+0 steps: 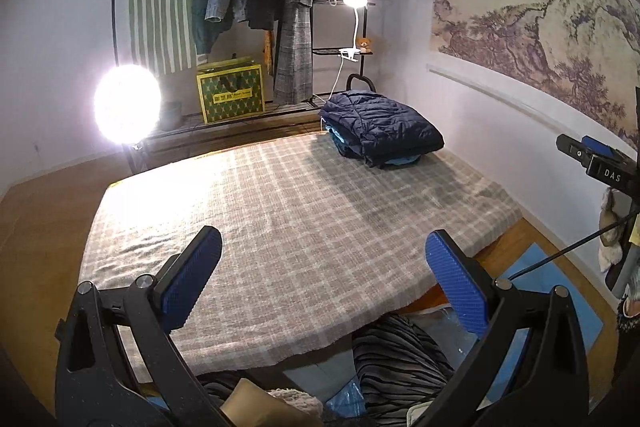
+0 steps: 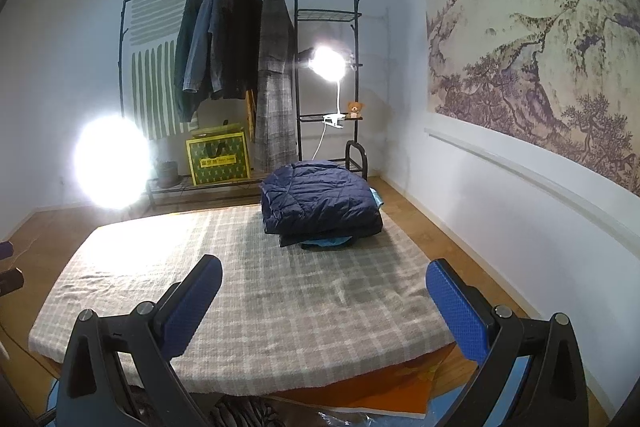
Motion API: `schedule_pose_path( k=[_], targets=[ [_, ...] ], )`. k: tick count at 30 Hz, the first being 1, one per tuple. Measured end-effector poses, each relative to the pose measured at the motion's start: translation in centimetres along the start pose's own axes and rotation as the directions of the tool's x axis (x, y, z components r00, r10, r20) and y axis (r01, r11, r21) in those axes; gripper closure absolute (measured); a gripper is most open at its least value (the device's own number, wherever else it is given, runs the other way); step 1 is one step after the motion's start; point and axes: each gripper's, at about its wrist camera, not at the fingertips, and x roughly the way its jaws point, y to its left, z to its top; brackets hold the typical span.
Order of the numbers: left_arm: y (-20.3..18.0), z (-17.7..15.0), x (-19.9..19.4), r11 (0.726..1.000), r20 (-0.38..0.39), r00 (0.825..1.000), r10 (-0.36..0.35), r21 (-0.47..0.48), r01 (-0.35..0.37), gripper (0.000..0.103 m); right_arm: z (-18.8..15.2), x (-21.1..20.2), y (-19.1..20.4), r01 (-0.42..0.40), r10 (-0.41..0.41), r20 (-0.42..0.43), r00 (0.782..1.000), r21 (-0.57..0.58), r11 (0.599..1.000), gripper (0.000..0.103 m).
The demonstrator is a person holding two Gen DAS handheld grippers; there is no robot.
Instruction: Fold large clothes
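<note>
Resting folded, quilted navy jacket [image 2: 320, 201] on checked woven blanket [image 2: 240, 307], tongs spread.

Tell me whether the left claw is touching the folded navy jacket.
Apart. The left wrist view shows the left claw open over bare plaid blanket, the navy jacket lying far beyond.

Blue garments [image 2: 336, 242] lie mostly hidden beneath the folded navy jacket [image 2: 320, 199]; striped fabric [image 1: 394, 359] at bottom centre is cut off.

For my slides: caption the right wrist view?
Open right hand-held gripper above plaid bed, folded navy jacket stacked behind.
</note>
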Motion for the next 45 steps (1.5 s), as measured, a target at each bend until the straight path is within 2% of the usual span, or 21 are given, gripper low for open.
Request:
schedule_pose_path(
  k=[19,45],
  targets=[
    [0.7,-0.1,1.1,1.000,-0.004,1.000,-0.003,-0.014,0.003,0.000,0.3,1.2,2.2,-0.020,0.020,-0.010,1.000,-0.053,0.998,0.000],
    [0.4,0.2,1.3,1.000,0.001,1.000,0.000,-0.009,0.000,0.000,0.3,1.1,2.4,-0.023,0.023,-0.007,1.000,-0.051,0.998,0.000]
  ],
)
